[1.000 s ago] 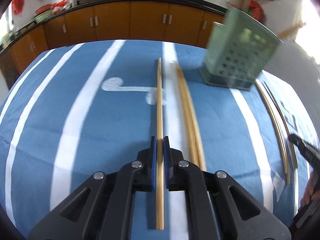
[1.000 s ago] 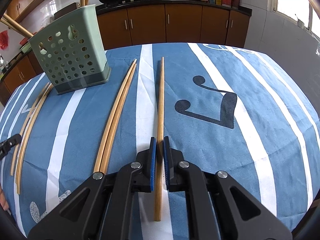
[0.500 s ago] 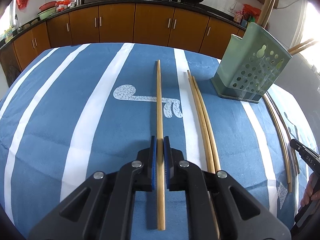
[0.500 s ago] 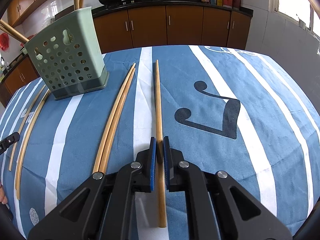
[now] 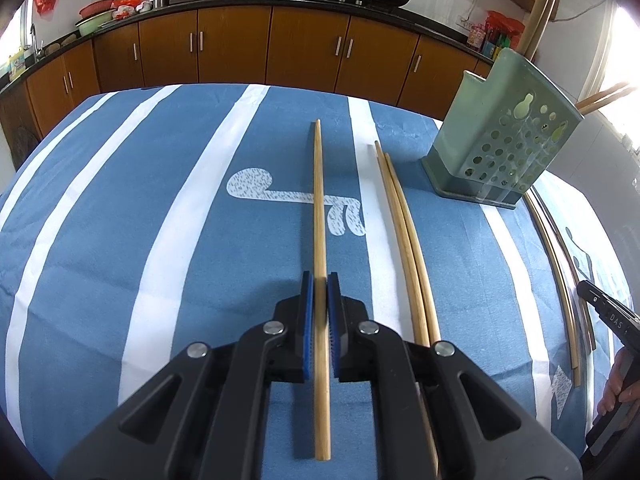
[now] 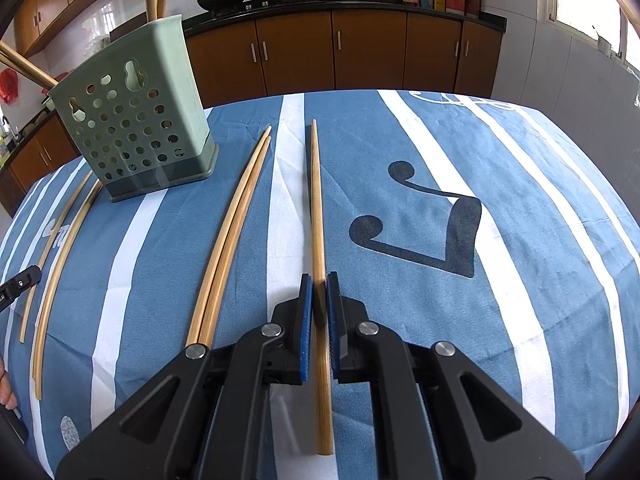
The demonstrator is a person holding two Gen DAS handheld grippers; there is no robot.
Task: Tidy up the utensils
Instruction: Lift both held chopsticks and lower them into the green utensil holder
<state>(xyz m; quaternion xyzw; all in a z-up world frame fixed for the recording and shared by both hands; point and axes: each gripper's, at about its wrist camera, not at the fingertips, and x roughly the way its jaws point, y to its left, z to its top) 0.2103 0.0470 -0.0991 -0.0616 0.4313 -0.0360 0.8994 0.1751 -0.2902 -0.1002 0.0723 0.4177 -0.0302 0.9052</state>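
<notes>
My left gripper (image 5: 320, 286) is shut on a long wooden chopstick (image 5: 319, 208) that points forward above the blue striped tablecloth. My right gripper (image 6: 319, 286) is shut on another wooden chopstick (image 6: 315, 208), also pointing forward. A green perforated utensil holder (image 5: 502, 142) stands on the table to the right in the left wrist view; in the right wrist view the holder (image 6: 128, 128) stands at the left with chopsticks sticking out of it. A pair of chopsticks (image 5: 404, 232) lies on the cloth beside the left gripper, and a pair (image 6: 230, 232) lies left of the right gripper.
More chopsticks (image 5: 560, 272) lie past the holder near the table's right edge, and a curved-looking pair (image 6: 56, 264) lies at the left in the right wrist view. Brown kitchen cabinets (image 5: 240, 52) with woks on the counter stand behind the table.
Both grippers still hold their chopsticks. The left view has swung so the holder sits further right and upright. The right gripper's chopstick tip has tilted slightly left.
</notes>
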